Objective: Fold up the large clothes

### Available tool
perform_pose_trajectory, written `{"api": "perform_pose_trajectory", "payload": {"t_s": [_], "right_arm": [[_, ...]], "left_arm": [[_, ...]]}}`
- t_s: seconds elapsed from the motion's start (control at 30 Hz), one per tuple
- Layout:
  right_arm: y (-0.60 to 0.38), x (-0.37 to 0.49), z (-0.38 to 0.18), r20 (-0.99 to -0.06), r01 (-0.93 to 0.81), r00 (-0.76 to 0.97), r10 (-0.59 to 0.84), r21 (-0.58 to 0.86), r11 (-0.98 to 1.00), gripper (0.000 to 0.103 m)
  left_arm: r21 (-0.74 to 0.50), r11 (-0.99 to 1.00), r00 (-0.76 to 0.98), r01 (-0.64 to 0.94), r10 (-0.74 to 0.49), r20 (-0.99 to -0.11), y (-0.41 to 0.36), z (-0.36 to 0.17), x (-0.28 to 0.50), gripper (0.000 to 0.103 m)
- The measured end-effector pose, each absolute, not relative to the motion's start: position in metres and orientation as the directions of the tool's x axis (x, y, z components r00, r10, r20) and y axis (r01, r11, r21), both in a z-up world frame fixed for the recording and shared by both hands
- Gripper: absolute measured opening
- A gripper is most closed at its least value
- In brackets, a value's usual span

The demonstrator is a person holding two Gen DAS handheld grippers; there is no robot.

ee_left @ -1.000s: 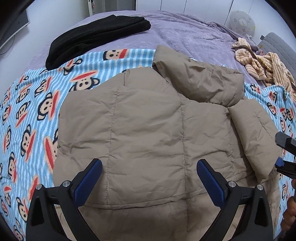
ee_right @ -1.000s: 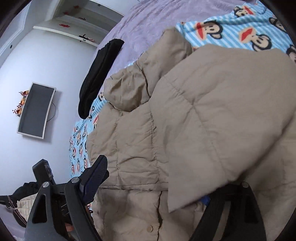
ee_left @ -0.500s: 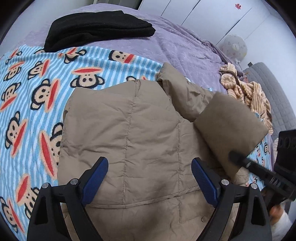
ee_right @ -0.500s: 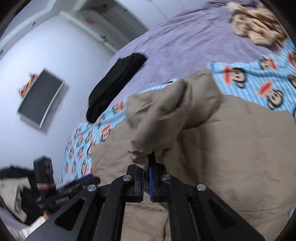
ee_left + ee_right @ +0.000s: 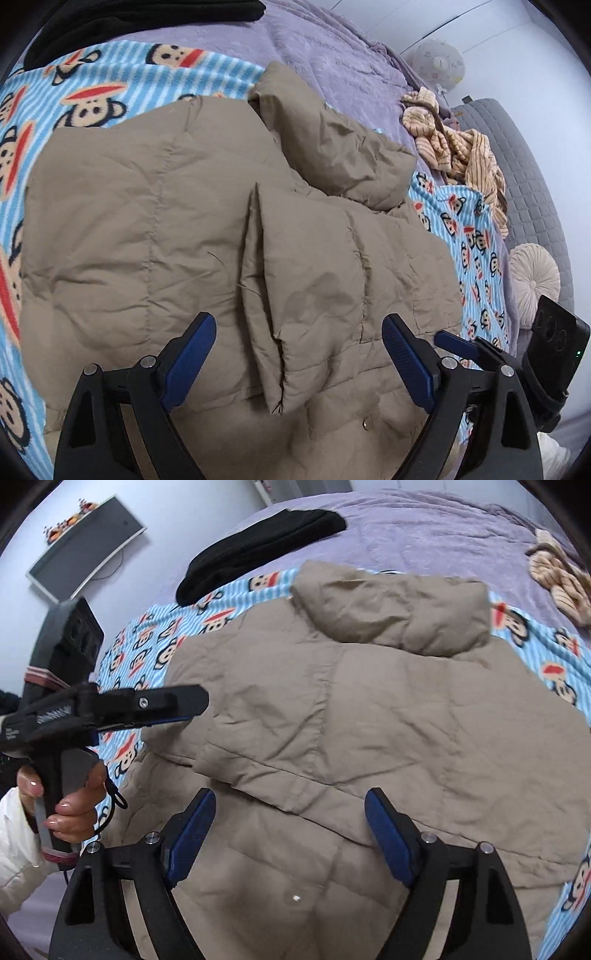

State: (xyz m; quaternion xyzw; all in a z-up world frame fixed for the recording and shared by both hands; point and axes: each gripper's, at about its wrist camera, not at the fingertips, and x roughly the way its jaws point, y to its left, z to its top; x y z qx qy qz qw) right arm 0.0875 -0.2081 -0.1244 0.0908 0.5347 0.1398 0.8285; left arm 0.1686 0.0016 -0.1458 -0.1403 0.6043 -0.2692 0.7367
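Both wrist cameras look steeply down, seemingly close, sharing the tan jacket (image 5: 207, 229) on the bed.

The jacket (image 5: 155, 229) lies on a blanket (image 5: 103, 81) on the bed (image 5: 332, 62), its sleeve (image 5: 314, 295) folded across it, hood (image 5: 332, 147) behind; a sweater (image 5: 258, 550) lies farther back

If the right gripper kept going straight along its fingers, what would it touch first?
Most likely the tan puffer jacket: the right gripper stands open, nothing between its pads, pointing down at the sleeve folded across the jacket. Depth is hard to judge.
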Motion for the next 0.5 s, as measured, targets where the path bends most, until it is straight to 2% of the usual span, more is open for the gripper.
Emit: {"api": "perform_pose_trajectory", "payload": {"t_s": [0.03,0.07,0.1,0.13,0.17,0.27,0.37,0.5], "right_arm": [[-0.226,0.079,-0.125,-0.865,-0.090,0.389,0.316,0.306,0.948,0.085],[-0.245,0.071,-0.129,-0.870,-0.041,0.382,0.311,0.320,0.947,0.077],[-0.259,0.063,-0.133,-0.879,-0.004,0.369,0.303,0.324,0.946,0.050],[-0.272,0.057,-0.141,-0.897,0.037,0.344,0.278,0.309,0.951,0.033],[-0.284,0.051,-0.149,-0.919,0.078,0.310,0.244,0.280,0.957,0.019],[-0.316,0.039,-0.167,-0.948,0.165,0.267,0.176,0.225,0.960,0.017],[-0.335,0.048,-0.164,-0.938,0.208,0.317,0.143,0.216,0.954,0.016],[-0.352,0.074,-0.158,-0.925,0.203,0.379,0.011,0.094,0.975,0.016]], "left_arm": [[-0.509,0.828,0.118,0.236,-0.544,-0.831,-0.008,-0.150,0.170,0.071],[-0.488,0.838,0.103,0.245,-0.523,-0.846,-0.019,-0.155,0.173,0.058],[-0.478,0.844,0.081,0.243,-0.509,-0.857,-0.028,-0.161,0.175,0.033],[-0.479,0.847,0.065,0.229,-0.505,-0.861,-0.035,-0.166,0.177,0.019],[-0.486,0.847,0.068,0.217,-0.509,-0.858,-0.041,-0.166,0.179,0.015],[-0.460,0.854,0.162,0.242,-0.503,-0.849,-0.049,-0.141,0.181,0.012],[-0.454,0.857,0.236,0.244,-0.506,-0.829,-0.038,-0.116,0.183,0.012],[-0.363,0.907,0.230,0.212,-0.408,-0.884,-0.018,-0.127,0.183,0.012]]}}
